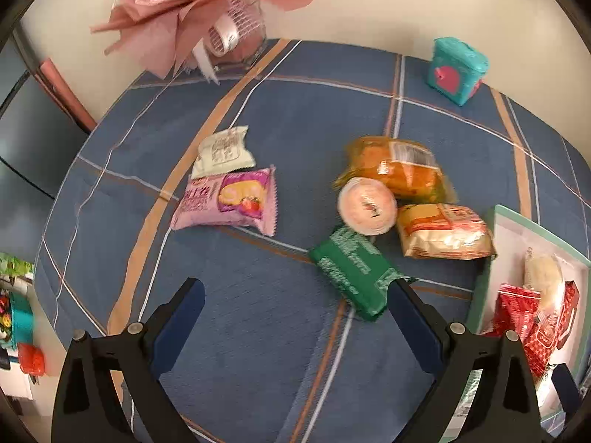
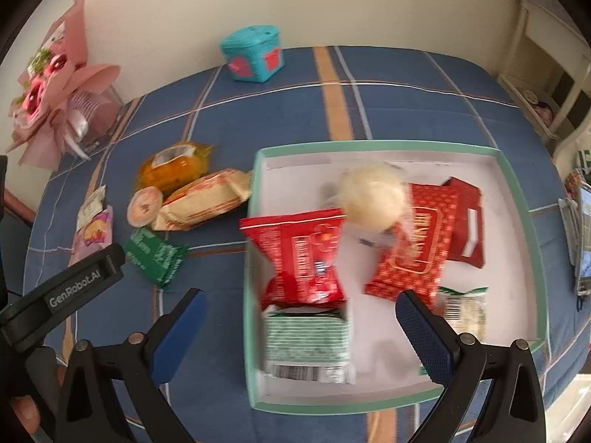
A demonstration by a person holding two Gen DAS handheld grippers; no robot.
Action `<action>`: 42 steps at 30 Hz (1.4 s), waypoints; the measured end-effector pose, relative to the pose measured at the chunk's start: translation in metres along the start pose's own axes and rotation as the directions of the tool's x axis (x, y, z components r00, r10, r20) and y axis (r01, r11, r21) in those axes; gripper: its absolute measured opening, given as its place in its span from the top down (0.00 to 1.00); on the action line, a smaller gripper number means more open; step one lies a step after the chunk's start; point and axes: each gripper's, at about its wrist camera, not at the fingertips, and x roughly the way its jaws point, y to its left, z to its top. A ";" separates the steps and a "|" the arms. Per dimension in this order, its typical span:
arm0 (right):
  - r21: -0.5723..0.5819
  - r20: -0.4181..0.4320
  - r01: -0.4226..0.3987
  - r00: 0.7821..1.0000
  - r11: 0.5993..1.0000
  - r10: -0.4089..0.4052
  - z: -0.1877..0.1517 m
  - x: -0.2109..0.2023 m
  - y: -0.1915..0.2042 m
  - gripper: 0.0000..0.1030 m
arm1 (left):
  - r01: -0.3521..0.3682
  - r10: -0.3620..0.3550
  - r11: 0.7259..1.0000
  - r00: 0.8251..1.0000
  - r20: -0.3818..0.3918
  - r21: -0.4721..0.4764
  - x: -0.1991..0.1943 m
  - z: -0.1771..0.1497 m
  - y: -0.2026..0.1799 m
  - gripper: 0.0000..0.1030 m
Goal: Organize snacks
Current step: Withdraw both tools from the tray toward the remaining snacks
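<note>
— Where are your grippers?

— My left gripper (image 1: 295,317) hangs over the blue plaid cloth (image 1: 258,332), fingers spread, nothing between them. My right gripper (image 2: 301,328) is spread wide above the mint-rimmed box (image 2: 517,203), also pinching nothing.

— Which way does the green packet lie?

— The green packet (image 1: 351,273) lies flat on the cloth, its long axis slanting from upper left to lower right in my left view, one end just beside my right-hand finger.

— What crowds it?

— A round pink cup (image 1: 367,205) touches its far end; a beige packet (image 1: 443,230) and an orange packet (image 1: 397,168) sit just beyond. A purple packet (image 1: 227,201) lies well apart. In the box, a red packet (image 2: 303,254) overlaps a green-striped one (image 2: 306,339).
</note>
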 end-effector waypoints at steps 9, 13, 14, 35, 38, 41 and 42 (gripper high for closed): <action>-0.063 -0.005 -0.021 1.000 0.998 0.020 -0.005 0.010 0.039 0.00 | -0.028 0.023 0.996 0.997 -0.068 -0.080 0.022 0.002 0.046 0.04; -0.081 -0.018 -0.034 0.999 0.996 0.032 -0.010 0.017 0.054 0.00 | -0.061 0.053 0.992 0.995 -0.082 -0.108 0.030 0.003 0.068 0.04; -0.087 -0.021 -0.038 0.999 0.996 0.036 -0.011 0.018 0.059 0.00 | -0.064 0.055 0.991 0.995 -0.085 -0.116 0.031 0.004 0.073 0.04; -0.096 -0.033 -0.128 0.992 0.987 0.125 -0.018 0.041 0.104 0.00 | 0.009 -0.015 0.973 1.000 -0.027 -0.229 0.036 0.015 0.128 0.04; -0.078 -0.005 -0.153 0.988 0.985 0.153 -0.012 0.037 0.102 0.00 | 0.035 -0.037 0.974 0.999 -0.003 -0.224 0.033 0.017 0.123 0.02; -0.063 0.014 -0.175 0.984 0.983 0.176 -0.005 0.036 0.101 0.00 | 0.048 -0.042 0.978 0.999 0.032 -0.204 0.030 0.021 0.117 0.01; -0.061 0.018 -0.179 0.984 0.982 0.180 -0.003 0.037 0.101 0.00 | 0.059 -0.052 0.978 0.998 0.041 -0.199 0.029 0.023 0.115 0.01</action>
